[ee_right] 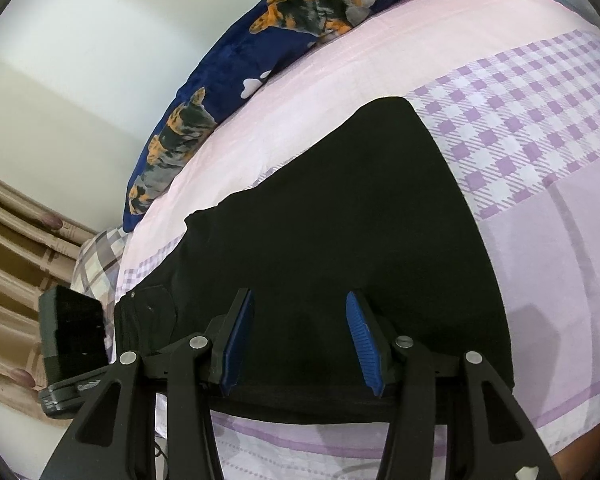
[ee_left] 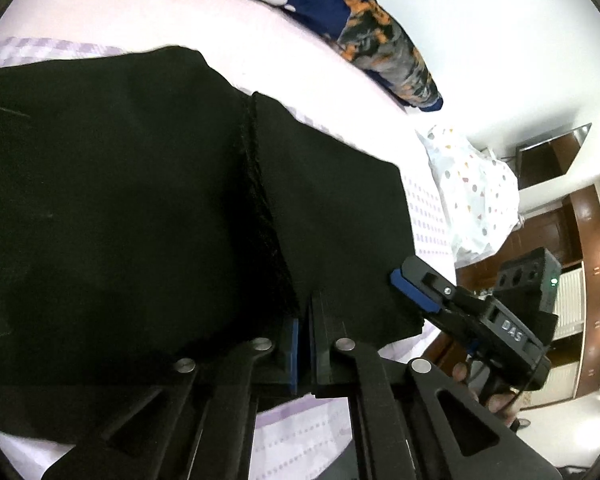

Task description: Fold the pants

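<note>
The left tool (ee_left: 302,344) is pinched together on the black pants (ee_left: 120,200) lying on the bed (ee_right: 540,240); the right tool (ee_right: 296,344) stands apart over them.

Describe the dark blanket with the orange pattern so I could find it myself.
Start with the bed sheet, pink with lilac checks, where the black pants lie. Along its far edge, against the pale wall, runs the blanket. It alone is navy, printed with grey-and-orange animals and white paw prints.
</note>
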The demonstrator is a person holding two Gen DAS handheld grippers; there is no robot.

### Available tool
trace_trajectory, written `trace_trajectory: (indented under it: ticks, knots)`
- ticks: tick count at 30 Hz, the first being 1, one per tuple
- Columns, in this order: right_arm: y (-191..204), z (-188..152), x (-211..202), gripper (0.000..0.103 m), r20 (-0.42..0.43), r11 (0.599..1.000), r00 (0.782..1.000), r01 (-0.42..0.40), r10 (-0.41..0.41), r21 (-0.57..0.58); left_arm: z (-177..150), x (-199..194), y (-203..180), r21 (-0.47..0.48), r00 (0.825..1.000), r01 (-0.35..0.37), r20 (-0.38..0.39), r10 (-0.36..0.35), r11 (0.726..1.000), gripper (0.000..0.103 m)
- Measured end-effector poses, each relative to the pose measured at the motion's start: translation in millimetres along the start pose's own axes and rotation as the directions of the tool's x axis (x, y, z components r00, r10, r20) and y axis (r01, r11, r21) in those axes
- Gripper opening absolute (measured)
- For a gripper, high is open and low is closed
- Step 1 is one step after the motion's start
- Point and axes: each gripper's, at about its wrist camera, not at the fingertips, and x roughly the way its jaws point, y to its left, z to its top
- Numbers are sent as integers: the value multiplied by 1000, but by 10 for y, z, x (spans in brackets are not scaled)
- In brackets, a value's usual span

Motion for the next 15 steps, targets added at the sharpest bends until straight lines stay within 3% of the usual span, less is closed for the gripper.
trace_trajectory:
  ticks: [7, 11, 15]
  knots:
    - [43, -7, 43, 46, -23, 1000, 1000, -2, 2, -14, -84, 38, 95, 0, 999, -42, -19, 42, 999, 3]
    - [80, -13, 62, 46, -30, 1000, 1000, -8, 7, -27, -60, 43, 155, -51, 999, 17, -41, -19, 999, 5]
    - [76, -15, 64, 46, -32, 1000, 999, -6, 5, -17, -39, -3, 293, -119, 997, 15, -74, -24, 993, 30]
